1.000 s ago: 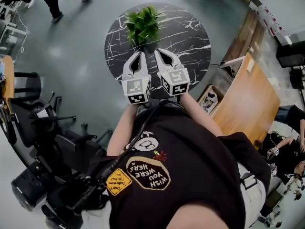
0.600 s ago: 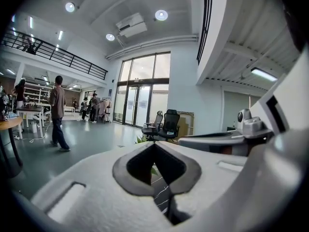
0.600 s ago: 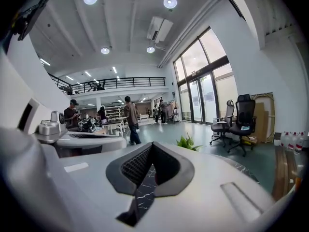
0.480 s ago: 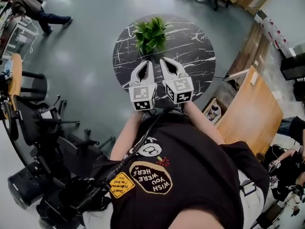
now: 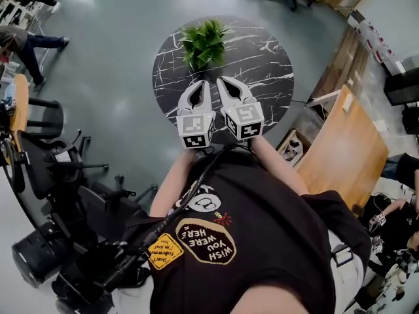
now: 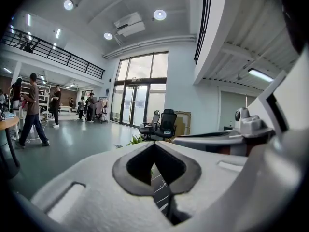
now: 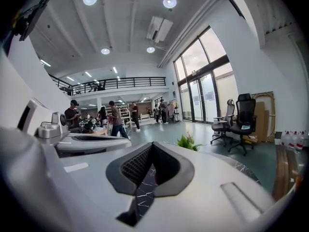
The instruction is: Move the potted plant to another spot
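1. Two grippers are counted. The left gripper and the right gripper are held side by side above the near half of the table, and two marker cubes are borne, one on each.
2. The left gripper's jaws are pressed together at the tips, with nothing pinched. Only the marbled tabletop is seen through the hollow behind them.
3. The right gripper's jaws are likewise pressed together and nothing is held.
4. One potted plant is counted. It is set on the far part of the single round table, near the rim and left of centre, beyond both sets of tips and apart from them.
5. The plant is seen as a bright green tuft of narrow, pointed leaves spread outward in all directions (the pot is hidden under the foliage from above and behind the jaws in both gripper views).
6. The table is black with white veins.
7. Two office chairs are seen behind the table, and one wooden desk beside it.
8. Several people are seen in the hall, too small for a sure count.
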